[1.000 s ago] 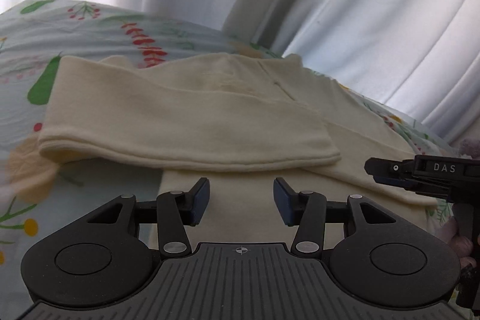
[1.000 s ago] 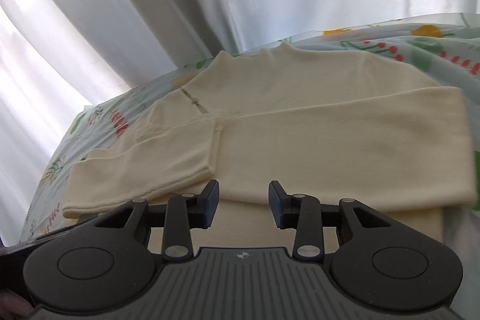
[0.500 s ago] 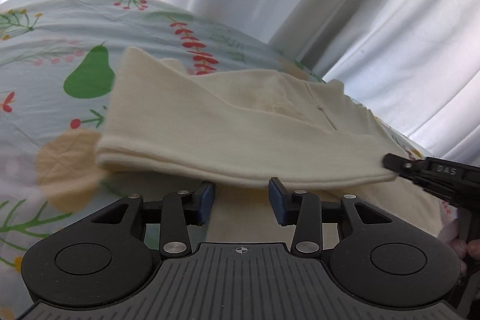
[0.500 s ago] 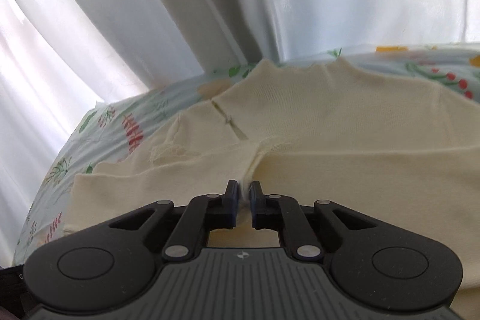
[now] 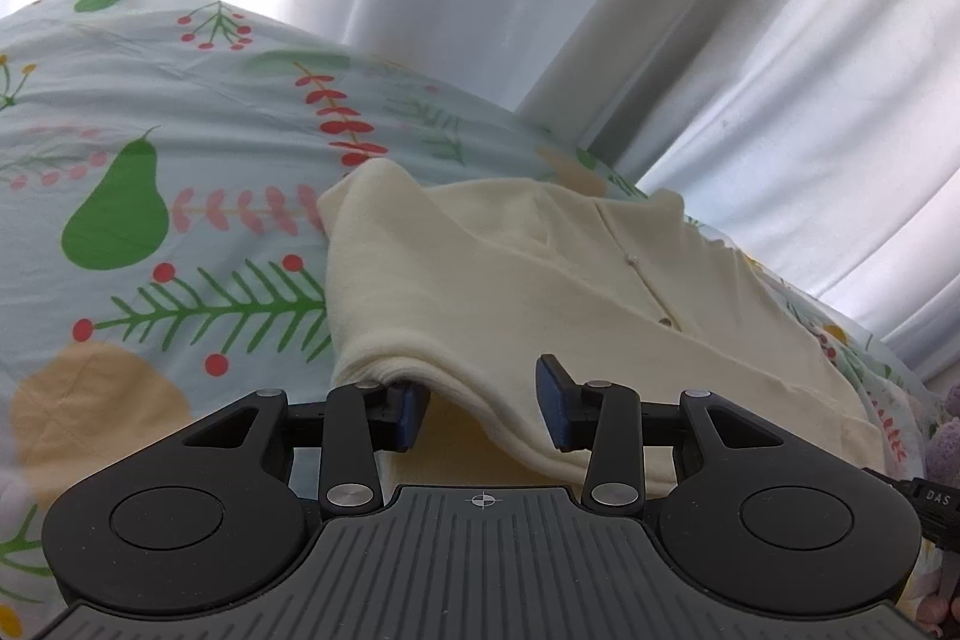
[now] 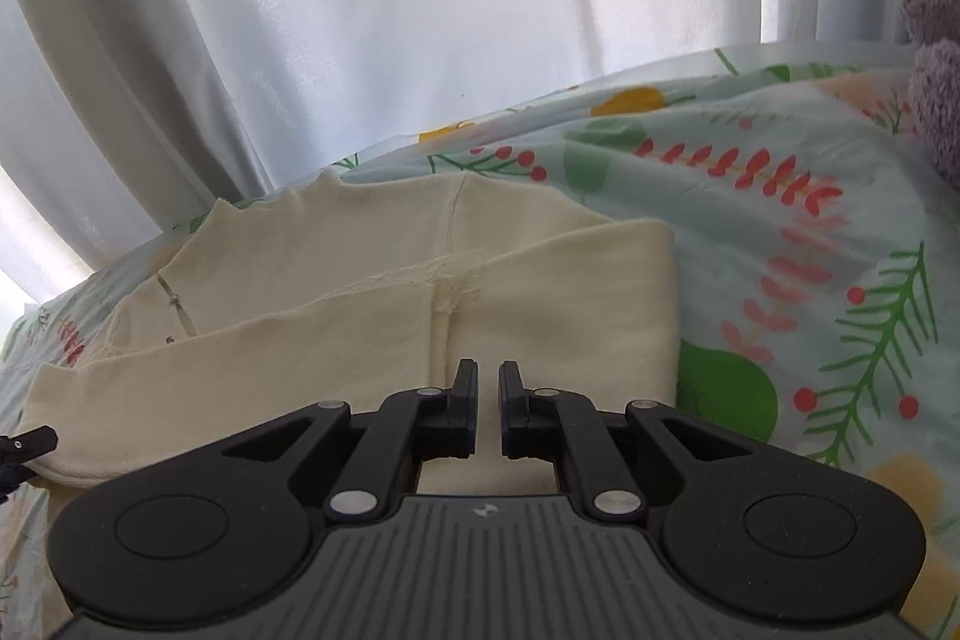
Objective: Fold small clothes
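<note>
Since the earlier frames, both sleeves of the cream knit top [image 5: 516,280] have been drawn in across its body, and the garment now lies as a narrower panel on the fruit-and-leaf printed bedsheet [image 5: 150,196], in front of white curtains [image 6: 420,10]. The left hand-held gripper [image 5: 480,403] stands partly open, with the folded sleeve edge lying between its jaws and draped over the left one; the pads do not appear to press it. The right hand-held gripper [image 6: 489,394] is nearly closed and its jaws are opening, with no cloth seen pinched between them. The fabric looks soft, light and limp, likely to sag; the doubled fold edges or hem corners are the better places to grip.
</note>
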Motion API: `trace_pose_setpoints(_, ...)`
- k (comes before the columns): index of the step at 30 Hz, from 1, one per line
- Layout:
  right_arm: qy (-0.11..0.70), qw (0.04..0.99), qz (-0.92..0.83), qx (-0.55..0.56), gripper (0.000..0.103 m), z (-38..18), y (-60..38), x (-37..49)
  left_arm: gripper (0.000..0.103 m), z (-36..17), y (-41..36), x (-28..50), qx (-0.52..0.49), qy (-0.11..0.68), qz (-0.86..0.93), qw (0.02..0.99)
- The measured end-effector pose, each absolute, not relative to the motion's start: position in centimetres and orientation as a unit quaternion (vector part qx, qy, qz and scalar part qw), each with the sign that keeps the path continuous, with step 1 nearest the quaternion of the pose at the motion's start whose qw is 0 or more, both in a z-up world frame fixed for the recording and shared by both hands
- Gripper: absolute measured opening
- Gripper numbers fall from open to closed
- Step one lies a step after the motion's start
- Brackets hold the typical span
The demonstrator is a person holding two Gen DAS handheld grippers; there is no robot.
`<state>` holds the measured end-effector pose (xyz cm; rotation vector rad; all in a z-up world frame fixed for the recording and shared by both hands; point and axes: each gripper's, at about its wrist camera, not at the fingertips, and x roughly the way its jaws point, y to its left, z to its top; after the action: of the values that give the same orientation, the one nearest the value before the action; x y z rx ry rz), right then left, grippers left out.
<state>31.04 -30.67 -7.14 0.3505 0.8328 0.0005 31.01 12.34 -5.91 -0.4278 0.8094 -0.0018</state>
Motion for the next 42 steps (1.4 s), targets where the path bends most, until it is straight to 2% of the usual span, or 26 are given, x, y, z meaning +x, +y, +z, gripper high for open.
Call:
trace_pose_setpoints(3, 0.396, 0.895, 0.024, 0.205, 0.038, -7.6, -30.4, 31.1, 0.042, -6.0, 12.4, 31.0, -0.206, 0.395, -0.001, 0.895)
trace_pose_setpoints(4, 0.397, 0.893, 0.034, 0.207, 0.041, -7.7, -30.0, 31.5, 0.042, -6.1, 12.5, 31.1, -0.207, 0.396, 0.000, 0.894)
trace_pose_setpoints(8, 0.404, 0.896, 0.046, 0.180, 0.040, -8.3, -28.1, 33.1, 0.042, -6.1, 12.6, 31.2, -0.208, 0.401, -0.001, 0.892)
trace_pose_setpoints(9, 0.406, 0.897, 0.049, 0.168, 0.033, -8.1, -27.5, 33.3, 0.042, -6.1, 12.6, 31.2, -0.208, 0.401, -0.002, 0.892)
trace_pose_setpoints(10, 0.405, 0.900, 0.050, 0.150, 0.008, -8.0, -26.8, 33.4, 0.043, -6.0, 12.6, 31.3, -0.207, 0.401, -0.004, 0.892)
trace_pose_setpoints(12, 0.405, 0.904, 0.050, 0.126, 0.005, -8.0, -25.9, 33.7, 0.043, -5.7, 12.6, 31.2, -0.203, 0.403, -0.006, 0.893)
trace_pose_setpoints(19, 0.314, 0.946, -0.032, 0.080, 0.005, -4.8, -27.4, 30.8, 0.046, -5.4, 11.6, 31.5, -0.198, 0.399, -0.041, 0.894)
trace_pose_setpoints(25, 0.386, 0.915, -0.067, 0.099, 0.008, -7.5, -30.7, 31.1, 0.048, -6.8, 10.4, 31.9, -0.199, 0.427, -0.038, 0.881)
trace_pose_setpoints(27, 0.379, 0.915, -0.081, 0.116, 0.010, -7.2, -31.6, 30.2, 0.049, -7.0, 10.4, 31.5, -0.201, 0.432, -0.038, 0.879)
trace_pose_setpoints(30, 0.378, 0.907, -0.076, 0.170, 0.019, -6.5, -32.7, 28.1, 0.049, -7.0, 10.1, 30.4, -0.197, 0.437, -0.046, 0.876)
trace_pose_setpoints(34, 0.379, 0.869, -0.031, 0.317, 0.042, -7.0, -34.3, 25.3, 0.050, -7.0, 9.1, 29.0, -0.192, 0.443, -0.065, 0.873)
trace_pose_setpoints(36, 0.391, 0.836, -0.008, 0.385, 0.045, -8.3, -34.8, 25.0, 0.051, -7.1, 8.5, 28.6, -0.189, 0.447, -0.072, 0.871)
trace_pose_setpoints(38, 0.408, 0.803, -0.004, 0.433, 0.045, -9.7, -34.8, 25.2, 0.051, -7.0, 7.9, 28.3, -0.172, 0.446, -0.073, 0.875)
trace_pose_setpoints(41, 0.404, 0.791, -0.006, 0.459, 0.039, -10.6, -34.6, 25.7, 0.052, -7.1, 7.5, 28.2, -0.160, 0.447, -0.077, 0.877)
trace_pose_setpoints(42, 0.402, 0.797, -0.015, 0.450, 0.031, -10.6, -34.4, 25.9, 0.052, -7.2, 7.6, 28.2, -0.161, 0.446, -0.077, 0.877)
